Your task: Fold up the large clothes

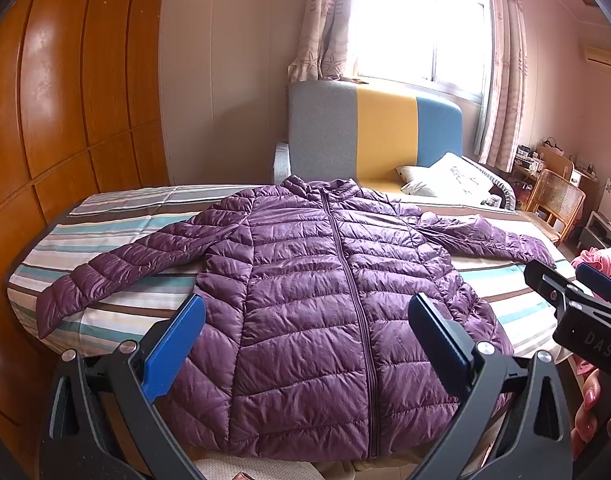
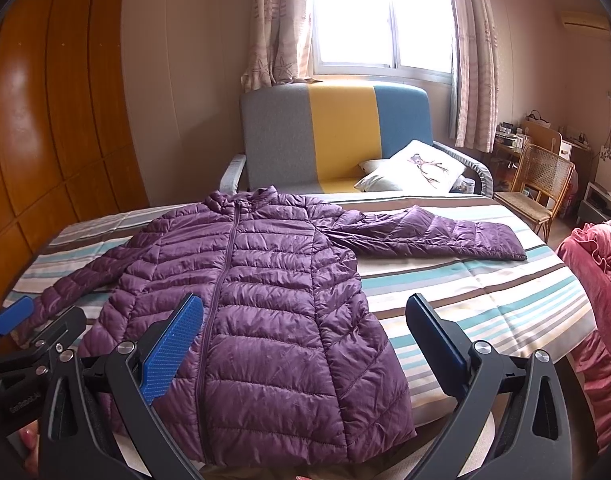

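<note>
A purple quilted puffer jacket [image 1: 317, 292] [image 2: 257, 300] lies flat and zipped on the striped bed, collar away from me, both sleeves spread out to the sides. My left gripper [image 1: 305, 332] hovers open above the jacket's lower front, nothing between its blue pads. My right gripper [image 2: 305, 332] is open too, held over the jacket's right hem side and the sheet. Each gripper shows in the other's view: the right gripper [image 1: 573, 284] at the right edge, the left gripper [image 2: 29, 320] at the left edge near the left cuff.
The striped sheet [image 2: 485, 292] covers the bed. Behind it stands a grey, yellow and blue sofa [image 2: 337, 136] with a white pillow [image 2: 417, 168]. A wooden wardrobe [image 1: 65, 120] lines the left. A rattan chair [image 2: 537, 184] and pink bedding [image 2: 601, 300] are on the right.
</note>
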Action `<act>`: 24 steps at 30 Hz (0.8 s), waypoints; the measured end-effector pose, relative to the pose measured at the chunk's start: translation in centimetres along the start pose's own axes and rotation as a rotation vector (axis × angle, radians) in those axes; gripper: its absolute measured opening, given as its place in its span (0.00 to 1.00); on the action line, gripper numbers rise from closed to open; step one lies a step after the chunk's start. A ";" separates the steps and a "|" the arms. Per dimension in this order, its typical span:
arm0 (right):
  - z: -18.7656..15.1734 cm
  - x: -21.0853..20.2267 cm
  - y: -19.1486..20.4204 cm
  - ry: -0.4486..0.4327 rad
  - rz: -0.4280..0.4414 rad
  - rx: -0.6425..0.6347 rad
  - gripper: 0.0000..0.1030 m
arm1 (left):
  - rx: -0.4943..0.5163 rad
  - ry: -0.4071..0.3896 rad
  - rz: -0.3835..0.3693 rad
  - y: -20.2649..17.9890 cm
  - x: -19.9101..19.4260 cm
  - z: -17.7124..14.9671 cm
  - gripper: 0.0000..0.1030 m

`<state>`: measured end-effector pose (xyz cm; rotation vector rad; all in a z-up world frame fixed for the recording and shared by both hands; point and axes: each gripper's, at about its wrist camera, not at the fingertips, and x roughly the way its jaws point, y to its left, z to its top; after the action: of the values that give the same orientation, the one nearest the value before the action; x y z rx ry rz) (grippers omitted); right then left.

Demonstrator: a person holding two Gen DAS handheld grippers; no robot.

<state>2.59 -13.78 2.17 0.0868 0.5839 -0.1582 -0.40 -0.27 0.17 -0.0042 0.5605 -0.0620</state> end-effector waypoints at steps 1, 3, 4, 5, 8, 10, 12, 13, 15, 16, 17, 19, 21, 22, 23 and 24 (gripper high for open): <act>0.0 -0.1 0.0 -0.001 0.003 0.001 0.97 | 0.000 -0.001 -0.001 0.0 0.0 0.0 0.98; 0.1 -0.1 0.1 -0.003 0.006 -0.003 0.97 | 0.001 -0.001 -0.003 0.0 0.0 0.1 0.98; 0.1 -0.1 0.2 -0.003 0.005 -0.006 0.97 | 0.001 -0.002 -0.003 0.0 0.0 0.1 0.98; 0.1 -0.1 0.2 -0.005 0.006 -0.007 0.97 | -0.001 -0.002 -0.003 0.1 0.0 0.1 0.98; 0.1 -0.1 0.2 -0.004 0.006 -0.006 0.97 | -0.004 0.001 -0.003 0.1 0.0 0.1 0.98; 0.0 -0.1 0.2 -0.003 0.007 -0.005 0.97 | -0.005 0.001 -0.002 0.2 -0.1 0.2 0.98; 0.0 -0.1 0.3 -0.002 0.007 -0.005 0.97 | -0.008 0.002 -0.001 0.3 -0.1 0.3 0.98; 0.0 -0.1 0.3 -0.004 0.008 -0.007 0.97 | -0.008 0.004 -0.002 0.3 -0.1 0.2 0.98; -0.1 0.0 0.3 -0.003 0.008 -0.008 0.97 | -0.008 0.006 -0.001 0.3 -0.1 0.2 0.98; -0.1 0.1 0.3 -0.002 0.009 -0.009 0.97 | -0.010 0.009 -0.002 0.3 -0.1 0.3 0.98; -0.1 0.1 0.3 0.001 0.010 -0.007 0.97 | -0.011 0.009 -0.002 0.4 -0.1 0.2 0.98; -0.2 0.2 0.4 0.007 0.010 -0.006 0.97 | -0.012 0.011 -0.002 0.4 0.0 0.2 0.98; -0.2 0.3 0.4 0.011 0.011 -0.008 0.97 | -0.012 0.012 -0.002 0.4 0.0 0.1 0.98; -0.3 0.4 0.5 0.012 0.010 -0.009 0.97 | -0.013 0.014 -0.002 0.4 0.0 0.1 0.98; -0.3 0.4 0.5 0.013 0.011 -0.009 0.97 | -0.014 0.015 -0.001 0.4 0.1 0.1 0.98; -0.3 0.5 0.5 0.014 0.012 -0.009 0.97 | -0.014 0.017 -0.001 0.4 0.1 0.0 0.98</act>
<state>2.87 -13.28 1.66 0.0825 0.5980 -0.1437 -0.24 0.13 0.10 -0.0179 0.5778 -0.0591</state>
